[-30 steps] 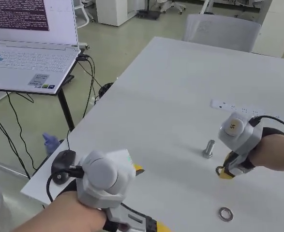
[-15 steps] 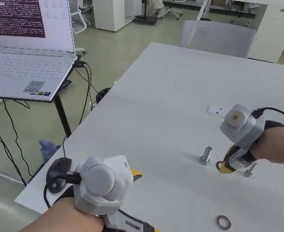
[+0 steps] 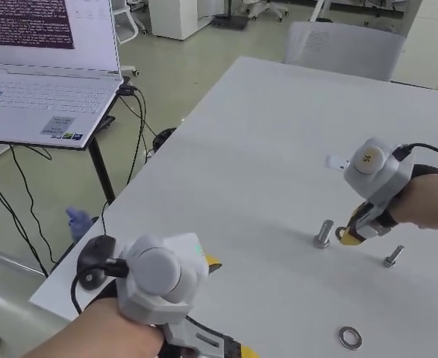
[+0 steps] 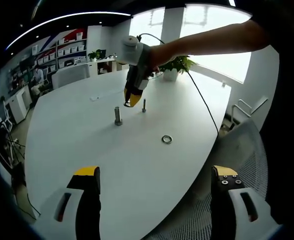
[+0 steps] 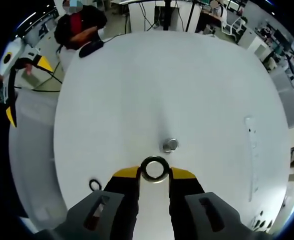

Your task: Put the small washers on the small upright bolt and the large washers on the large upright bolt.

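Note:
My right gripper (image 5: 154, 172) is shut on a large steel washer (image 5: 142, 169), held flat just short of the large upright bolt (image 5: 170, 145). In the head view that gripper (image 3: 349, 236) hangs just right of the large bolt (image 3: 323, 233), with the small upright bolt (image 3: 391, 256) further right. A second washer (image 3: 349, 338) lies flat on the white table (image 3: 263, 134), nearer to me. My left gripper (image 4: 155, 175) stands open over the table's near part with nothing between its jaws. It looks towards the large bolt (image 4: 118, 116), small bolt (image 4: 143, 105) and loose washer (image 4: 167, 139).
An open laptop (image 3: 47, 97) sits on a stand to the left, with cables hanging below it. A black mouse (image 3: 92, 261) lies at the table's near left corner. A grey chair (image 3: 342, 48) stands at the far edge. A white strip (image 3: 338, 162) lies beyond the bolts.
My right gripper has carried the washer up and away from me, from below the large bolt to level with its top. The small bolt has come into sight beside it.

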